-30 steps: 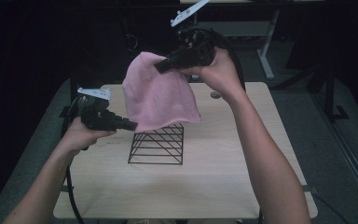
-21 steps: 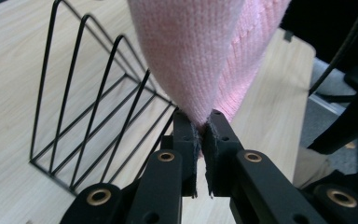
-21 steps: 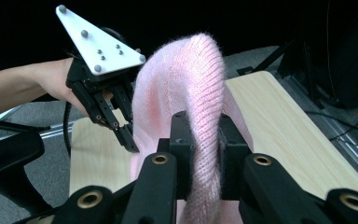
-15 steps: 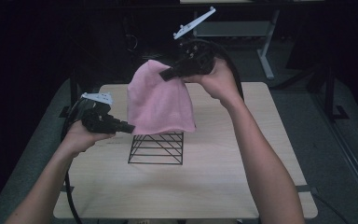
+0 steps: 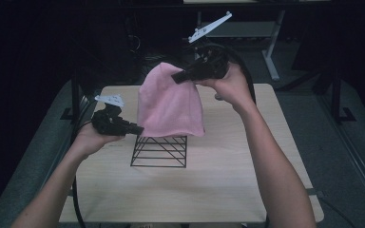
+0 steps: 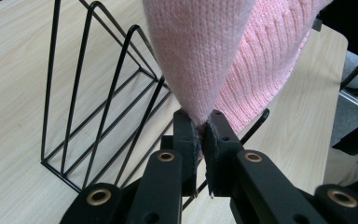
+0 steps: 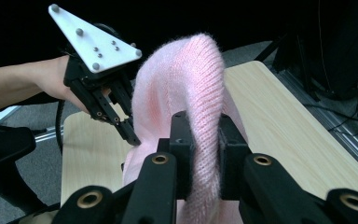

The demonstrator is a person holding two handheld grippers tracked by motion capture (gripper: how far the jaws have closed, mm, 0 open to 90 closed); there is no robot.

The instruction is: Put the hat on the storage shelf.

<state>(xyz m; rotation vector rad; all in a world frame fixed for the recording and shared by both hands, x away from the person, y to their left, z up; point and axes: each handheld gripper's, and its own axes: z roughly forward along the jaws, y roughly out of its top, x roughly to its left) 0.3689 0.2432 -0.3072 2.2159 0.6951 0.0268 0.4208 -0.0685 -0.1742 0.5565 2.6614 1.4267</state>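
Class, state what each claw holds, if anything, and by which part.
Both hold the pink knitted cloth: the left claw pinches a lower corner, the right claw grips a fold at its top.

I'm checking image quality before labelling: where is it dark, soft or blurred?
High view: the surroundings are nearly black, the light wooden table evenly lit, the whole picture soft. Left gripper view: the pink knitted cloth shows crisp stitches. Right gripper view: the cloth between the jaws looks fuzzy, the background black.

A dim lab or test room: one pale wooden bench (image 5: 275, 142) on grey carpet (image 5: 342, 156), dark surroundings, metal desk legs (image 5: 271, 47) behind, and loose cables (image 7: 349, 116) beside a floor rail (image 7: 354, 144).
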